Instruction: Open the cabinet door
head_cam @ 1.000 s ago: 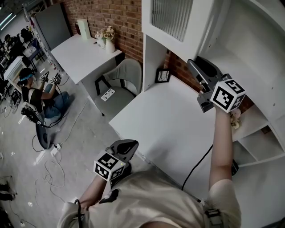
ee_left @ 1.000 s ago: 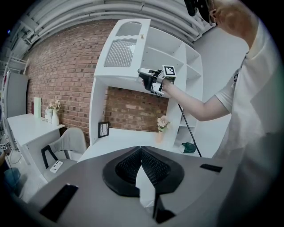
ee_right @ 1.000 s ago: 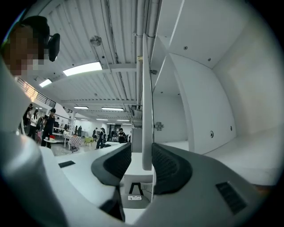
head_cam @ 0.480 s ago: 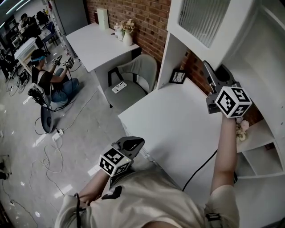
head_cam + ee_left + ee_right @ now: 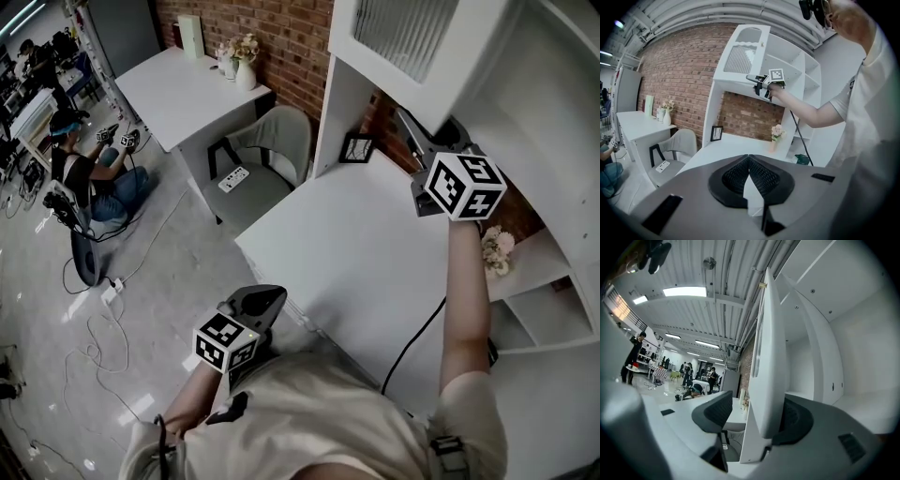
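The white cabinet door (image 5: 403,37) with a slatted panel stands swung out from the upper cabinet; it is also in the left gripper view (image 5: 740,56). In the right gripper view its thin edge (image 5: 766,371) runs upright between my right gripper's (image 5: 757,414) jaws. These jaws are opening: the left pad (image 5: 715,411) stands apart from the door, and the right pad (image 5: 797,420) sits just behind it. In the head view the right gripper (image 5: 420,131) is raised at the door's lower edge. My left gripper (image 5: 258,305) hangs low by my body, shut and empty (image 5: 749,157).
A white desk (image 5: 347,253) lies below, with a small picture frame (image 5: 356,147) and a flower vase (image 5: 495,251). Open shelves (image 5: 548,309) stand to the right. A grey chair (image 5: 267,155) and a second desk (image 5: 178,89) are on the left. A black cable (image 5: 417,337) hangs from my right arm.
My right gripper has shifted a little sideways at the door's lower edge, and the head view has swung. The left gripper stays low by my body.
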Tool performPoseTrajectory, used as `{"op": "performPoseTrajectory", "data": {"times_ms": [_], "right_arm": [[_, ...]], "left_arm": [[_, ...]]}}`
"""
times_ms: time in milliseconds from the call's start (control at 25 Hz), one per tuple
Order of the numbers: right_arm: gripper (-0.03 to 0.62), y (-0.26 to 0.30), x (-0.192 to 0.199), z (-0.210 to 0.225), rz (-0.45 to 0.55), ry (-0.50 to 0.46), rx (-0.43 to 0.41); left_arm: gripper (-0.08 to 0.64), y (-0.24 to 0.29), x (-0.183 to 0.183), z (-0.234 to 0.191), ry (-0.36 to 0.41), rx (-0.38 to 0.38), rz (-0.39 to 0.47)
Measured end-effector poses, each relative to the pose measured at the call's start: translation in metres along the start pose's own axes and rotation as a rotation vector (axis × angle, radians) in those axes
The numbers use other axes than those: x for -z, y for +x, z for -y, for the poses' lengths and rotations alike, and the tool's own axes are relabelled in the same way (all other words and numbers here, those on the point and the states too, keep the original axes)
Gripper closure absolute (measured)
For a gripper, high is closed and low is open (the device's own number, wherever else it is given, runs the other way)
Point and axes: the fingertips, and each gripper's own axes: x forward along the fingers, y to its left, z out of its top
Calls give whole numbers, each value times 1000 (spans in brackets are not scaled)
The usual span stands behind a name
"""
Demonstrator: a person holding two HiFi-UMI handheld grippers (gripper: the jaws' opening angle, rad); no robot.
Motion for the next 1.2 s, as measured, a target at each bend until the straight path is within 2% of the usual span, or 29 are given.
{"op": "performPoseTrajectory", "data": {"times_ms": [280,440,520,640,880,1200], "right_arm": [[348,-4,-6,-11,-22,92,-77],[378,-7,-6,-28,-38,72,-124],[410,-7,-5,-39,-46,21,-140],[417,-6,-4,-52,-61,-62,-141],[428,-6,-6,-68,-49,-36,-183],[425,-3,-6,-80,-10,-101,-177]], "left_arm": [[543,-5,-3,-1,13,2,-4],[543,-7,-4,-5,19,-5,-6],[543,-7,-3,-6,20,-4,-7],[543,-8,-3,-6,12,-4,-3],[543,-12,2,-10,1,-15,-4],[543,-12,4,-13,-10,-22,-2]]}}
